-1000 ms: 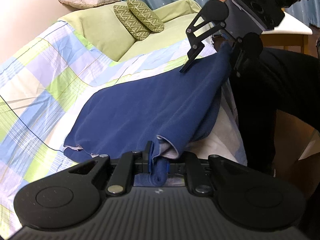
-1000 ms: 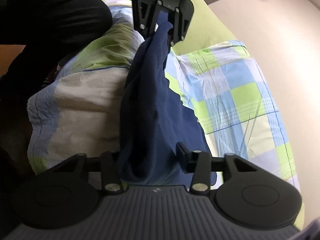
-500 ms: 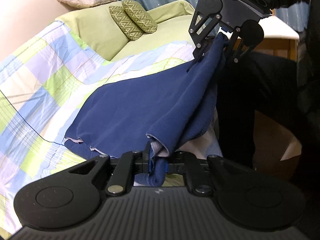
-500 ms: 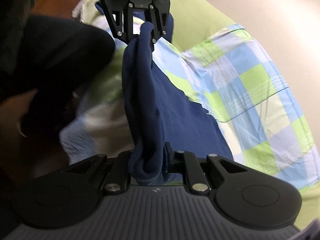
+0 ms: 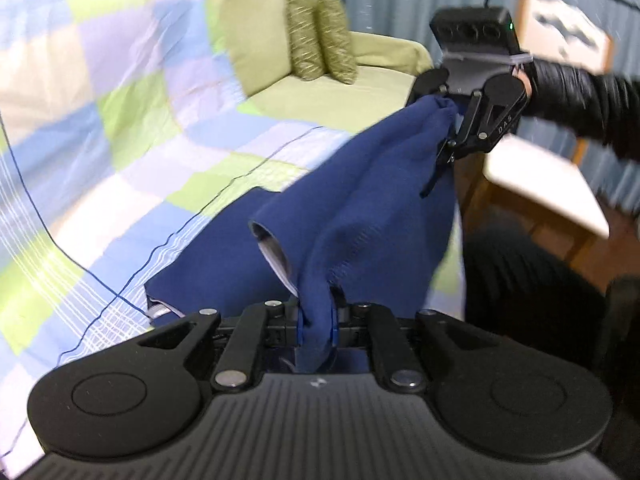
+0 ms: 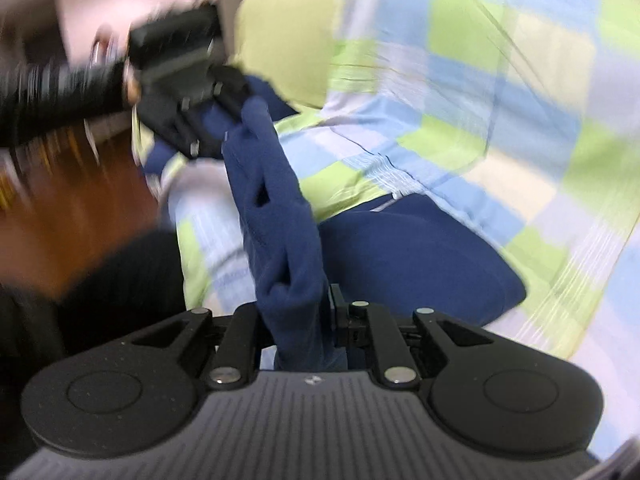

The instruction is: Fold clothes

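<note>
Left gripper (image 5: 316, 320): your jaws are clamped on a bunched edge of the navy garment (image 5: 360, 216) — cloth fills the gap between the fingers.
Right gripper (image 6: 304, 320): also pinched tight on a thick fold of the navy garment (image 6: 276, 200), which rises out of the jaws.
Garment: stretched between your two grippers and lifted at both held ends; its lower part lies on the checked bedspread (image 5: 100, 128). A pale inner lining shows at one open edge near the left gripper.
Bedspread: blue, green and white checks, spread under the garment.
Beyond the garment: two green patterned cushions (image 5: 320, 36) stand on the plain green sheet (image 5: 352, 92) — well apart from the cloth.
Right wrist view: blurred.
</note>
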{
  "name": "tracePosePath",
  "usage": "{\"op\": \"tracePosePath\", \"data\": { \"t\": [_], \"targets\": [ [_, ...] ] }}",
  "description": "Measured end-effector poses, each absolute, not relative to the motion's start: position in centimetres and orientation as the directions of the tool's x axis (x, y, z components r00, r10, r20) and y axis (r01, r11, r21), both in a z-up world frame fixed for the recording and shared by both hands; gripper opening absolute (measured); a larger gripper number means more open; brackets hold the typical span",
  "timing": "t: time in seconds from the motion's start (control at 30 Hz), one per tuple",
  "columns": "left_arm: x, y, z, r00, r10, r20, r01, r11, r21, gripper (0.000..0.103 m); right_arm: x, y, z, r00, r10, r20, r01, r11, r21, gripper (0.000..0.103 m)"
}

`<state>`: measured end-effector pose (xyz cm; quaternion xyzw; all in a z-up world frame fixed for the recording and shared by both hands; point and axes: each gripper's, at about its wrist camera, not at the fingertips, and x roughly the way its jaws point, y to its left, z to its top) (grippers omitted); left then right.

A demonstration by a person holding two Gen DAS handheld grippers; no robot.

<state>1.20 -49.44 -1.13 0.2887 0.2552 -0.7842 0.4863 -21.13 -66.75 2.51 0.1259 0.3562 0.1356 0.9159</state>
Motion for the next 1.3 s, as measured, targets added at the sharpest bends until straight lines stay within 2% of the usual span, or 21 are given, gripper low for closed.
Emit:
{"op": "tracePosePath", "data": {
  "t": [0.1,0.27,0.33,0.43,0.47,0.57,0.6,0.63,0.73,0.83,0.9,1.0,1.07,1.1,1.17,1.2,1.3],
  "targets": [
    [4.7,-53.4,-3.8,-0.397,-0.584,-0.707,0.912,-0.34,-0.231,0.013,-18.4,-73.0,-1.6,0.725,0.4,-0.56,-0.07,0.853,0.517,0.012],
    [8.1,-55.7,-9.1,-0.406,-0.579,-0.708,0.913,-0.221,-0.343,0.016,-16.3,-78.2,-9.0,0.77,0.411,-0.487,0.047,0.726,0.686,0.012],
    [8.5,-55.1,-9.8,-0.403,-0.599,-0.692,0.911,-0.19,-0.367,0.029,-16.5,-78.8,-11.6,0.792,0.4,-0.461,0.084,0.677,0.731,0.016],
    [9.0,-54.2,-10.7,-0.398,-0.641,-0.657,0.9,-0.136,-0.414,0.035,-17.8,-78.9,-13.4,0.827,0.367,-0.426,0.114,0.632,0.766,0.022],
    [9.1,-53.9,-10.9,-0.398,-0.655,-0.642,0.894,-0.122,-0.43,0.035,-18.3,-78.7,-13.7,0.841,0.352,-0.411,0.119,0.62,0.775,0.023],
    [9.2,-52.8,-11.4,-0.394,-0.692,-0.604,0.883,-0.102,-0.459,0.021,-19.6,-78.3,-14.0,0.874,0.298,-0.385,0.14,0.604,0.785,0.025],
    [9.3,-53.3,-11.5,-0.391,-0.699,-0.599,0.883,-0.102,-0.457,0.014,-20.1,-77.9,-14.0,0.879,0.278,-0.387,0.151,0.607,0.78,0.021],
    [9.1,-53.2,-11.3,-0.378,-0.713,-0.59,0.889,-0.102,-0.447,0.011,-20.3,-77.5,-13.9,0.881,0.264,-0.394,0.162,0.613,0.773,0.012],
    [8.9,-53.1,-9.9,-0.353,-0.753,-0.555,0.9,-0.112,-0.42,0.009,-19.7,-76.8,-13.1,0.872,0.247,-0.422,0.175,0.649,0.741,0.009],
    [9.7,-53.4,-8.4,-0.335,-0.785,-0.522,0.906,-0.115,-0.408,0.009,-19.6,-77.0,-10.3,0.906,0.26,-0.335,0.093,0.65,0.755,0.009],
    [10.6,-53.8,-8.1,-0.326,-0.787,-0.524,0.906,-0.103,-0.409,0.009,-19.2,-77.8,-9.8,0.917,0.247,-0.314,0.088,0.641,0.763,0.009],
    [11.5,-55.9,-9.7,-0.312,-0.765,-0.563,0.906,-0.062,-0.418,0.009,-17.9,-79.8,-11.7,0.909,0.213,-0.358,0.162,0.612,0.774,0.009],
    [12.1,-57.1,-11.9,-0.309,-0.724,-0.616,0.907,-0.029,-0.421,0.013,-17.0,-80.8,-14.0,0.898,0.205,-0.39,0.214,0.573,0.791,0.009],
    [12.4,-57.3,-12.5,-0.314,-0.717,-0.622,0.901,-0.018,-0.434,0.018,-16.8,-81.0,-15.0,0.892,0.204,-0.404,0.235,0.555,0.798,0.009],
    [12.8,-57.4,-13.2,-0.32,-0.724,-0.611,0.887,-0.001,-0.463,0.025,-16.8,-81.2,-15.9,0.892,0.206,-0.403,0.243,0.532,0.811,0.009],
    [12.9,-57.1,-13.1,-0.317,-0.731,-0.604,0.884,0.004,-0.468,0.032,-17.0,-81.2,-16.0,0.895,0.207,-0.396,0.239,0.527,0.816,0.01],
    [13.3,-56.9,-12.7,-0.304,-0.762,-0.571,0.867,0.027,-0.497,0.034,-17.2,-81.2,-16.1,0.898,0.21,-0.386,0.232,0.52,0.822,0.011]
  ]
}}
